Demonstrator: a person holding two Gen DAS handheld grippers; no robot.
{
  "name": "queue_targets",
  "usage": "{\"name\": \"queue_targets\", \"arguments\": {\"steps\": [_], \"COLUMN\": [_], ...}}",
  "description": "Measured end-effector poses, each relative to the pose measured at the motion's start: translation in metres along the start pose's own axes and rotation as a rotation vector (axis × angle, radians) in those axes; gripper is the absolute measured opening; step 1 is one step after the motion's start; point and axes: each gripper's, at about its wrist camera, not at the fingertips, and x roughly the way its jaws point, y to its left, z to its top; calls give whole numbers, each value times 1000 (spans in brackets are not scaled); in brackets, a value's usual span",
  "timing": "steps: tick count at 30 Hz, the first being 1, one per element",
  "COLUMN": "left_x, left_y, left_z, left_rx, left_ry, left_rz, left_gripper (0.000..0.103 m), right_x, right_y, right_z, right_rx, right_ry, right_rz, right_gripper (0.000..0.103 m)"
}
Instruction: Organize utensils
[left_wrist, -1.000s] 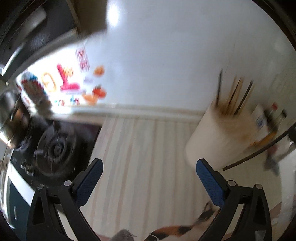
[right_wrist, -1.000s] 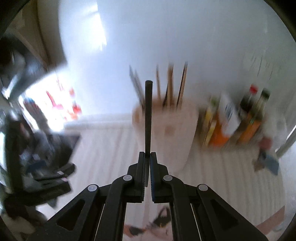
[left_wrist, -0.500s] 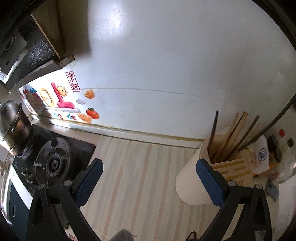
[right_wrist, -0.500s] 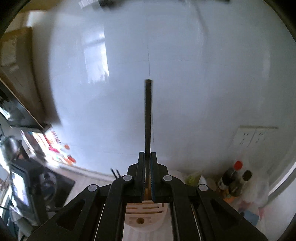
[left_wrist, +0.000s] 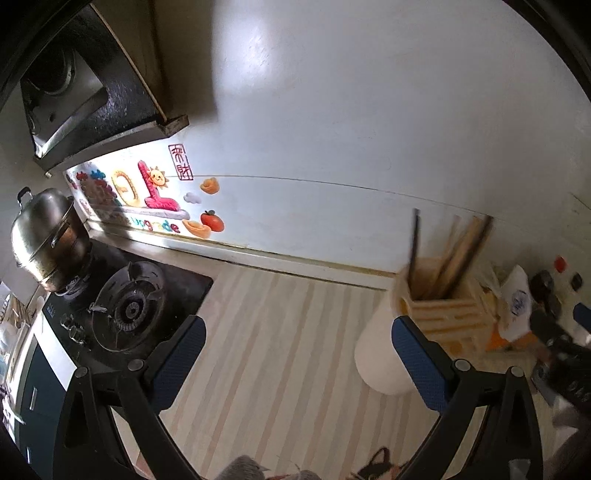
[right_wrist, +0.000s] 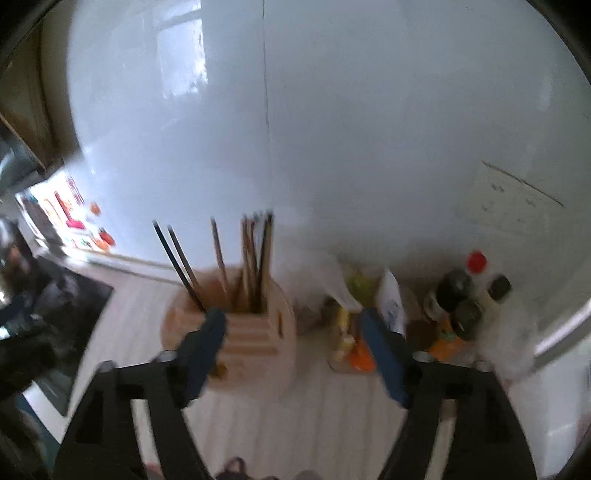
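Beyond the right tongs (right_wrist: 291, 350), on the striped table (right_wrist: 295, 424), stands the white holder (right_wrist: 280, 354) with its chopsticks (right_wrist: 255, 258) upright inside. Two black sticks (right_wrist: 177, 254) lean left at its near-left edge; the wooden ones cluster at the middle. The right tongs have just been opening and now stand wide with nothing between the pads; the holder's slotted wooden top sits in the gap beyond them, closer to the left pad.

The left tongs (left_wrist: 295, 354) are also spread wide and empty, over bare table (left_wrist: 280, 332). The holder (left_wrist: 380, 354) lies to their right, its wall partly hidden behind the right pad; one black chopstick (left_wrist: 414, 240) and several wooden ones rise from it.

Only the left view shows the stove (left_wrist: 125, 310), a steel pot (left_wrist: 44, 236) on the far burner, the hood (left_wrist: 74, 92) above, and the wall stickers (left_wrist: 147, 195) clearly. A dark blurred shape at its right edge may be the other tongs; I cannot tell.

Only the right view shows the bottles (right_wrist: 461, 299) clearly, to the right of the holder, one with a red cap, along with a white packet (right_wrist: 391, 302) beside them. That view is blurred throughout.
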Motion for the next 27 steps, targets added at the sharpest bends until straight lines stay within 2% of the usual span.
{"name": "queue_targets", "arguments": {"steps": [5, 12, 20, 27], "left_x": [-38, -107, -176, -219], "left_y": [1, 10, 31, 40], "left_z": [-14, -46, -79, -95], "left_rx": [41, 97, 116, 117], "left_ry": [-42, -116, -173, -201], "left_rz": [-32, -98, -156, -185], "left_gripper": [103, 103, 103, 103], "right_x": [-35, -125, -229, -287], "right_y": [1, 7, 27, 35], "right_z": [-35, -81, -129, -157], "right_rx": [23, 88, 132, 140], "right_ry": [-47, -147, -267, -312], "right_rz": [-76, -148, -189, -186], "right_gripper": [101, 102, 103, 103]}}
